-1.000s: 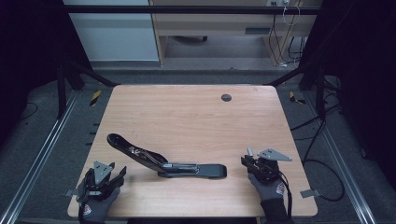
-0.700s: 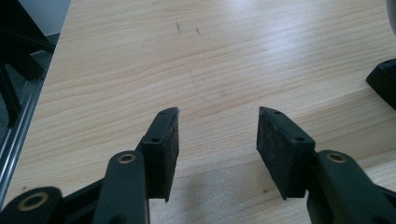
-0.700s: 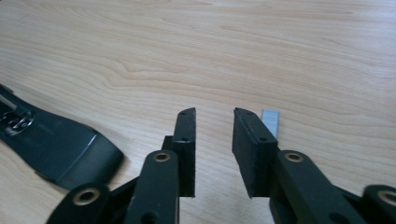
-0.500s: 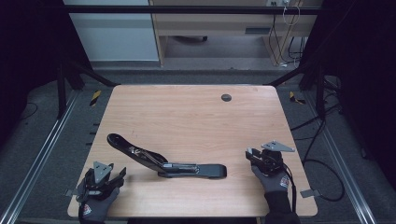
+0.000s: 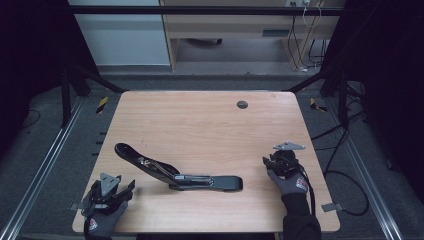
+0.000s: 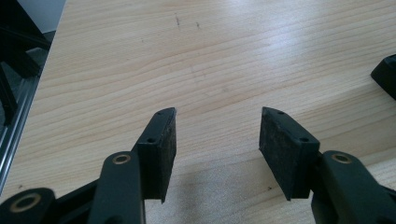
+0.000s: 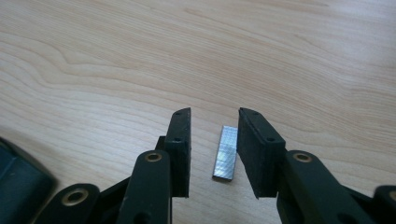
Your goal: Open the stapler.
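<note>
A black stapler (image 5: 175,176) lies swung open on the wooden table (image 5: 200,125), its base flat and its upper arm raised toward the left. A short silver strip of staples (image 7: 226,153) lies on the table between the jaws of my right gripper (image 7: 214,122), close to the right pad and not pinched. These jaws have just been opening. In the high view my right gripper (image 5: 267,162) sits to the right of the stapler's base. My left gripper (image 6: 217,126) stands open, its jaws having just opened with nothing between them, at the front left corner (image 5: 127,186).
A dark end of the stapler (image 6: 385,74) shows at the right edge of the left gripper view, and a dark part of it (image 7: 18,182) at the lower left of the right gripper view. A round grommet (image 5: 242,104) sits at the table's far side.
My right gripper has moved a little away from the person and to the right, and its jaws have opened. The left gripper has stayed in place.
</note>
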